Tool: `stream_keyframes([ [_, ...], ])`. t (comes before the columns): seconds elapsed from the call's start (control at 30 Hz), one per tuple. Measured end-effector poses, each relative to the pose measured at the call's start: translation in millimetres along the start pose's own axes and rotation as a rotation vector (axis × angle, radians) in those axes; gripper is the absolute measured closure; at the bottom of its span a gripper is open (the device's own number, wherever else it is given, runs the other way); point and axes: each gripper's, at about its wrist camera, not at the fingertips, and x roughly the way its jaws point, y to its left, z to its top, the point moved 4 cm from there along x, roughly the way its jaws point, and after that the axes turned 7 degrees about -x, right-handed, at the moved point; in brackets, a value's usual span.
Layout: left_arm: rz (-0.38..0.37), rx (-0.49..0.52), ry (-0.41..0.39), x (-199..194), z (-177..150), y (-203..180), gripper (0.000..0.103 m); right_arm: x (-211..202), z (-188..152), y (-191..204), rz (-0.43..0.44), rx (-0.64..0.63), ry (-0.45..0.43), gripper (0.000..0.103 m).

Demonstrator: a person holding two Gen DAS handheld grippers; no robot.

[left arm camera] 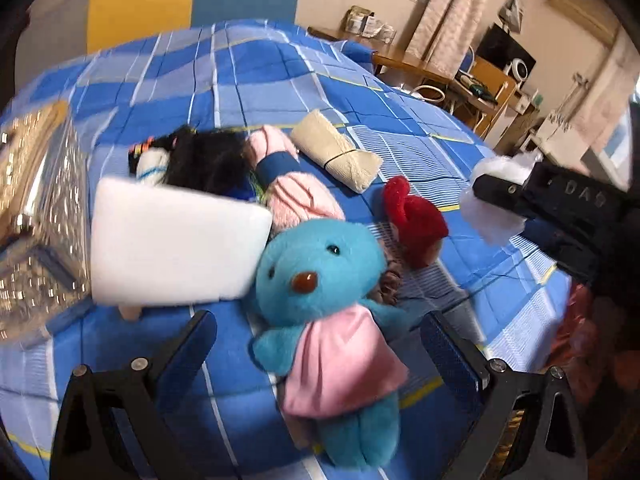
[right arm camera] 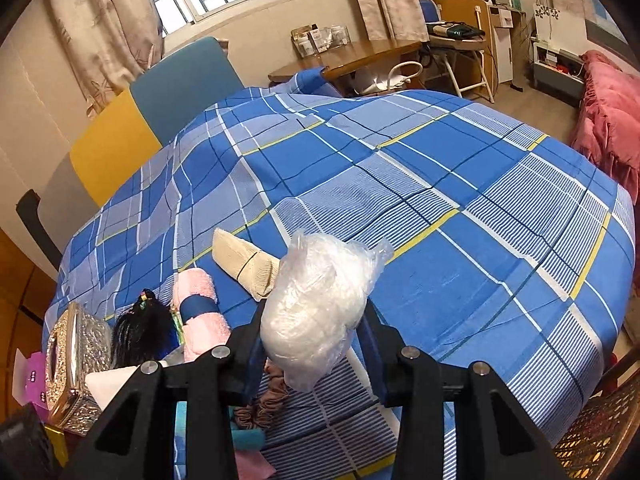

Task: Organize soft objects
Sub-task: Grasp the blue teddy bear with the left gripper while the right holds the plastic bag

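A blue teddy bear in a pink dress lies on the blue plaid cloth, between the fingers of my open left gripper. Behind it lie a white foam block, a rolled pink towel, a beige roll, a black-haired doll and a red plush. My right gripper is shut on a plastic bag of white stuffing, held above the cloth; it shows at the right of the left wrist view.
A shiny silver tissue box stands at the left edge, also seen in the right wrist view. A brown scrunchie lies under the right gripper. A yellow and blue chair, wooden table and pink blanket surround the cloth.
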Motion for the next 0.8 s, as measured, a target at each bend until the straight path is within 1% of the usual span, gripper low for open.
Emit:
stream_keyframes([
  [0.03,0.005,-0.004,0.006,4.0,-0.1,0.2,0.013,0.1,-0.9,-0.3,0.001,0.0,0.001,0.061],
  [0.07,0.002,-0.014,0.017,8.5,0.2,0.6,0.021,0.5,-0.8,-0.2,0.002,-0.001,0.002,0.061],
  [0.1,0.0,-0.031,0.042,15.1,-0.8,3.3,0.034,0.9,-0.7,-0.2,0.002,-0.003,0.002,0.061],
  [0.13,-0.015,-0.052,0.071,20.9,-2.6,6.0,0.035,0.9,-0.7,0.3,0.0,-0.007,0.001,0.061],
  [0.2,-0.048,-0.072,0.098,27.6,-6.2,9.4,0.036,1.2,-0.5,0.6,0.0,-0.011,0.0,0.061],
  [0.27,-0.054,-0.028,0.069,22.8,-7.2,6.8,0.051,2.1,-0.4,0.8,-0.002,-0.013,0.002,0.061],
  [0.37,-0.064,0.01,0.061,15.9,-11.6,2.9,0.057,2.7,-0.5,0.8,-0.004,-0.016,0.003,0.061],
  [0.53,-0.107,0.0,0.058,0.2,-11.6,5.2,0.058,2.4,-0.2,2.1,-0.01,-0.027,-0.003,0.061],
  [0.73,-0.145,0.015,0.004,-42.5,-4.6,10.3,0.058,3.0,-0.7,4.5,-0.011,-0.041,-0.004,0.061],
  [0.8,-0.164,0.016,-0.016,-59.8,1.2,13.2,0.058,4.0,-1.4,4.9,-0.028,-0.051,0.001,0.061],
])
